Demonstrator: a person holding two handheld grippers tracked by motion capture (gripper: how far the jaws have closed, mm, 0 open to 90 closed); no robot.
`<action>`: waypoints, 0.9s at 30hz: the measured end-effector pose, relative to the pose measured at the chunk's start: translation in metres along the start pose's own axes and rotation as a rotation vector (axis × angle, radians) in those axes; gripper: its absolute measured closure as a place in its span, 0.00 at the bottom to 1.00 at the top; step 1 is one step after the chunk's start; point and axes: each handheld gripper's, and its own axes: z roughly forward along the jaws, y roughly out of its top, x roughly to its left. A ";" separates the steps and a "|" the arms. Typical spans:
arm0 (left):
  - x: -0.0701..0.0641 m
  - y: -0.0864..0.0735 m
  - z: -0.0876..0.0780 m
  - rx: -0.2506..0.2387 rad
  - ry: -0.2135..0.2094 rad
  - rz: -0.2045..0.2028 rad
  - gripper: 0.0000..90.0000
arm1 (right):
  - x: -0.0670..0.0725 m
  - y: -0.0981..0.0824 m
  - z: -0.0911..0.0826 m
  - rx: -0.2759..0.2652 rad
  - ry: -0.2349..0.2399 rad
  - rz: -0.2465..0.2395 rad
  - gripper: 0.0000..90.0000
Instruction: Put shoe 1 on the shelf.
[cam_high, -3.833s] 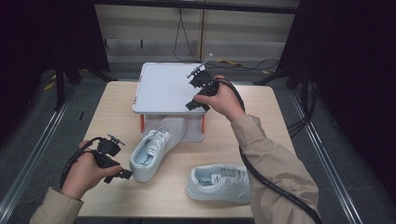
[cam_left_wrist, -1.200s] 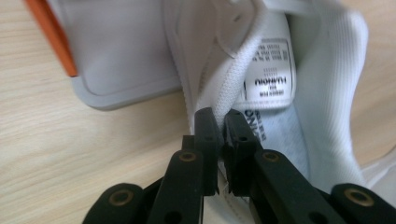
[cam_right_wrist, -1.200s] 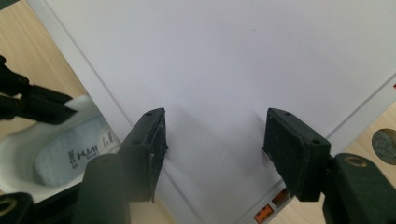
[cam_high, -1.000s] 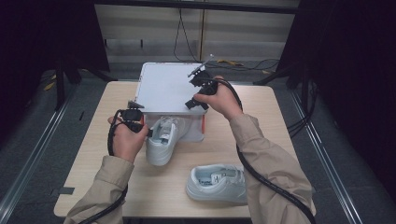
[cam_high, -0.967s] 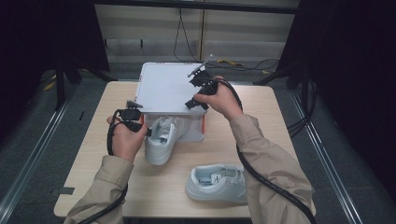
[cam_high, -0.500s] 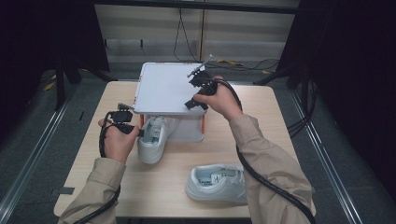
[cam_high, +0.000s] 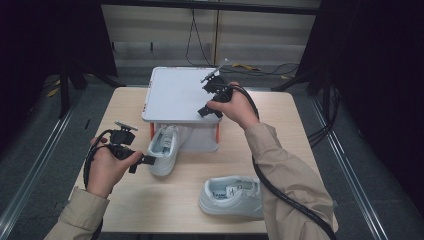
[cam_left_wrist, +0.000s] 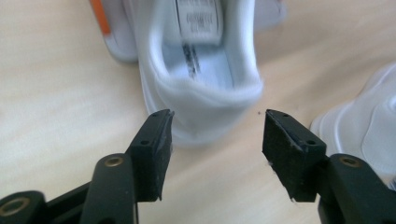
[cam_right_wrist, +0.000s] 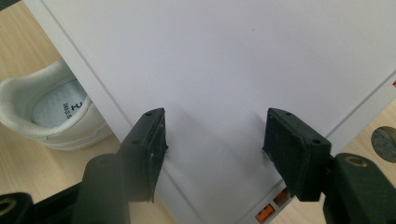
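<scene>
Print on the insole of the white shoe (cam_right_wrist: 56, 109) under the box lid reads "HU" in the right gripper view, with small digits beside it too tiny to read. The tongue label of that shoe (cam_left_wrist: 198, 18) carries blurred lines in the left gripper view (nothing legible there). The second shoe (cam_high: 232, 192) bears an unreadable insole mark.

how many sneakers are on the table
2: one sneaker with its toe under the white rack, just ahead of the left gripper; the other near the table's front edge.
</scene>
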 end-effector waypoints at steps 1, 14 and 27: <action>-0.001 -0.002 0.005 0.014 -0.003 0.000 0.50 | 0.000 0.000 0.000 0.001 0.001 0.003 0.43; -0.040 0.016 0.058 -0.002 -0.034 0.029 0.72 | 0.000 0.000 0.001 -0.005 0.007 -0.001 0.43; -0.024 0.046 0.077 -0.092 0.079 -0.004 0.66 | -0.005 0.002 0.003 -0.012 0.007 0.009 0.43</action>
